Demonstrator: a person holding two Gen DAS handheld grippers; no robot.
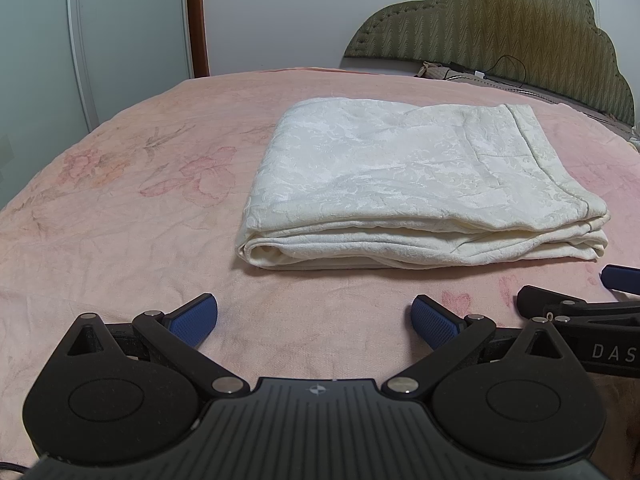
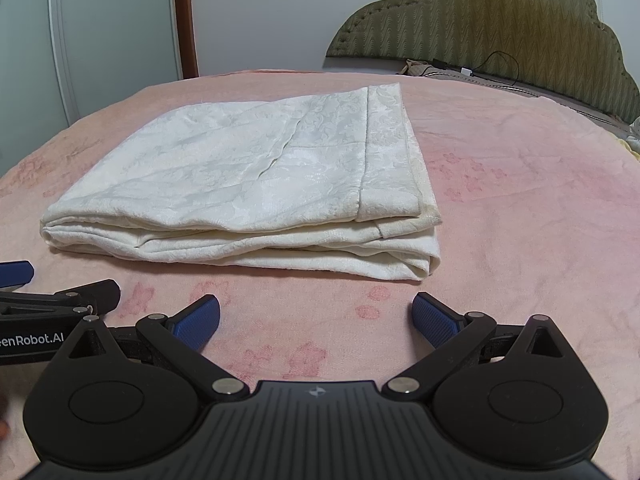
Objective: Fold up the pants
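The cream white pants (image 1: 416, 184) lie folded into a thick rectangular stack on the pink bed sheet (image 1: 120, 216). They also show in the right wrist view (image 2: 248, 184). My left gripper (image 1: 315, 320) is open and empty, a short way in front of the stack's near edge. My right gripper (image 2: 316, 320) is open and empty, also just in front of the near edge. Each gripper shows at the side of the other's view, the right one (image 1: 580, 300) beside the left, the left one (image 2: 48, 300) beside the right.
A padded olive headboard (image 1: 492, 28) stands at the back right, with a black cable (image 1: 508, 68) along its base. A white wardrobe door (image 1: 128, 28) and a brown door frame (image 1: 196, 16) stand beyond the bed's far left edge.
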